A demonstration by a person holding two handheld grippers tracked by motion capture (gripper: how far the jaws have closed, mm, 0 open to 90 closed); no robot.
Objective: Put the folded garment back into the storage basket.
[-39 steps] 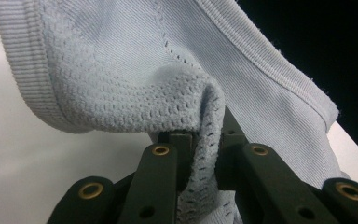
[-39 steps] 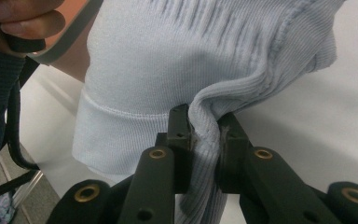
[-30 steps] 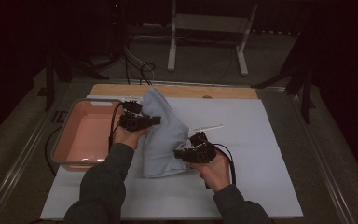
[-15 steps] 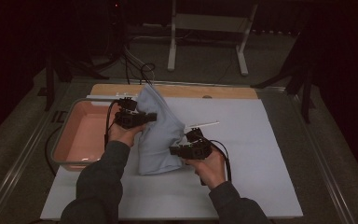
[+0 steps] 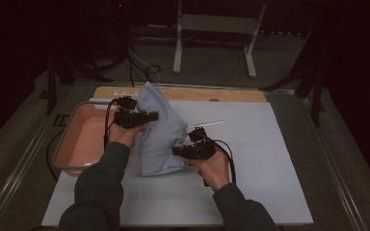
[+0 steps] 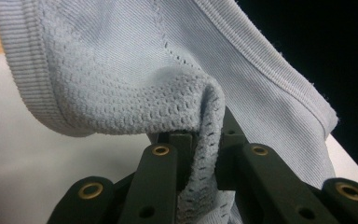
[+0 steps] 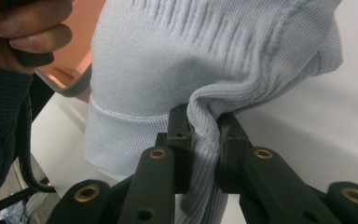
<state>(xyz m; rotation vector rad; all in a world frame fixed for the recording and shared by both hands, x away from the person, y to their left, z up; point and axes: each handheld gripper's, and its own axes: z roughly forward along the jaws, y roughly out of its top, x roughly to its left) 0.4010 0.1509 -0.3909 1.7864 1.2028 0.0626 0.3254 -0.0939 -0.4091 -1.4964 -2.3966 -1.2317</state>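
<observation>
A pale blue knitted garment [image 5: 158, 130] hangs between both grippers above the white table mat [image 5: 250, 144]. My left gripper [image 5: 147, 116] is shut on a fold of its upper left side; the left gripper view shows the knit [image 6: 135, 79] pinched between the jaws of that gripper [image 6: 206, 154]. Lower down on the garment's right edge, my right gripper [image 5: 177, 150] is shut. In the right gripper view a ribbed fold of cloth [image 7: 205, 70] is clamped in this gripper [image 7: 206, 135]. The garment's bottom hem rests on the mat.
A shallow pink tray [image 5: 79, 139] with a grey rim sits at the mat's left edge, just behind the left hand. A wooden board [image 5: 212, 94] lies along the mat's far side. A white stand [image 5: 212, 29] and cables are on the floor beyond.
Both grippers have shifted slightly left and up with the garment, which now stands taller and more bunched between them. Both stay clamped on the cloth.
</observation>
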